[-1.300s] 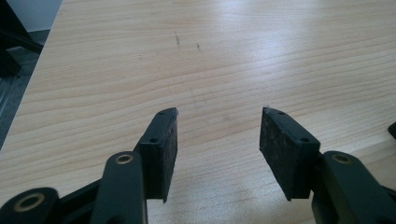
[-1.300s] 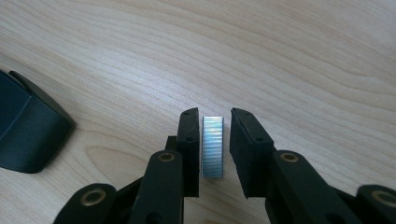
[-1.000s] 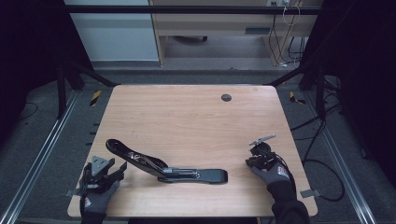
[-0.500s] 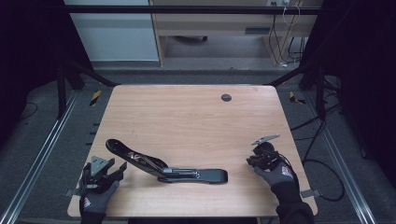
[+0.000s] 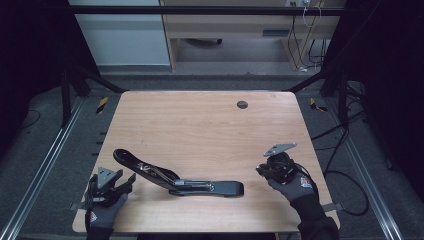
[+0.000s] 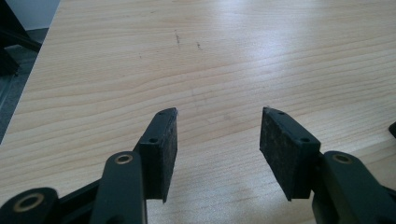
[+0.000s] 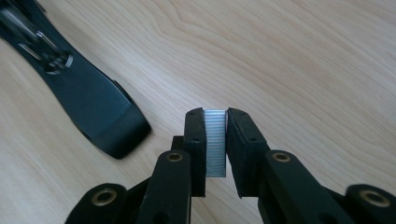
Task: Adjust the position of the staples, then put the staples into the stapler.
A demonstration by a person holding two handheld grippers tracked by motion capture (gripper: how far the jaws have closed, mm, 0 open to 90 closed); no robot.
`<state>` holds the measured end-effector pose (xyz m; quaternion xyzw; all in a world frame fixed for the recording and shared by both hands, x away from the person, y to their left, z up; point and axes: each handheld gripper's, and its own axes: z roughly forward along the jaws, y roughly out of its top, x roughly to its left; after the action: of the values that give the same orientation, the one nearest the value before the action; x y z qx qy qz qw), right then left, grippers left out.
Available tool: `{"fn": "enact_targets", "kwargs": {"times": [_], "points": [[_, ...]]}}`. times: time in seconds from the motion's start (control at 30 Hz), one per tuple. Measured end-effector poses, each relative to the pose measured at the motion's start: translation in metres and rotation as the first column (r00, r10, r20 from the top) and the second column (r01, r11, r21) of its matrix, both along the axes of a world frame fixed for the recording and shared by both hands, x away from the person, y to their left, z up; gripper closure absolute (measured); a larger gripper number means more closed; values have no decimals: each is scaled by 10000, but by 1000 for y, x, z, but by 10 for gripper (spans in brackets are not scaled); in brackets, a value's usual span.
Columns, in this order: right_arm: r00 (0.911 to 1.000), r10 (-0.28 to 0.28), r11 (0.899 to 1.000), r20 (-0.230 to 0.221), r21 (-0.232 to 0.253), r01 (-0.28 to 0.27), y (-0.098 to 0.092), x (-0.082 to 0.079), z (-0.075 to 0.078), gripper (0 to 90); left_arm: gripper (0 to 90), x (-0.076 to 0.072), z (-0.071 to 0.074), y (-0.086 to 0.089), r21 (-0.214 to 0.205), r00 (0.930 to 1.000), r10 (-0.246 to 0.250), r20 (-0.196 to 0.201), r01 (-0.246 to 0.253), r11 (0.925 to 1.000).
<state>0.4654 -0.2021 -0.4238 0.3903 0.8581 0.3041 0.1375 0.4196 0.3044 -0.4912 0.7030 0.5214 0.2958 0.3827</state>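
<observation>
A black stapler [image 5: 175, 177] lies opened out flat on the wooden table [image 5: 200, 125], its lid arm reaching up to the left and its base pointing right. The base end [image 7: 100, 116] shows at the upper left of the right gripper view. My right gripper [image 7: 215, 114] is shut on a silvery strip of staples [image 7: 215, 140], pinched upright between its pads, a little above the table to the right of the stapler; the high view shows this gripper [image 5: 272, 167] near the table's right front. My left gripper [image 5: 112, 182] rests at the front left corner, open [image 6: 217, 116] with bare wood between its pads.
A small dark round grommet [image 5: 242, 104] sits in the table near its far edge. Metal rails run along both sides of the table, and cables trail on the floor at the right [image 5: 345, 135]. A cabinet and desk stand beyond the far edge.
My right hand has lifted slightly and drifted with the staple strip in its jaws. The left hand and the stapler have stayed put.
</observation>
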Motion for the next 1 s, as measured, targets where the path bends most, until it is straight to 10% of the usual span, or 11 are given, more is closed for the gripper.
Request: {"fn": "enact_targets", "kwargs": {"times": [0.53,1.0], "points": [[9804,1931,9777,386,767,-1956,36,5,20,784,459,1,-1,0,10,10000,-43,-62,43,10000],[9358,3523,9324,120,812,-3521,75,17,24,784,459,2,-1,-1,-14,9999,-57,-101,57,10000]]}}
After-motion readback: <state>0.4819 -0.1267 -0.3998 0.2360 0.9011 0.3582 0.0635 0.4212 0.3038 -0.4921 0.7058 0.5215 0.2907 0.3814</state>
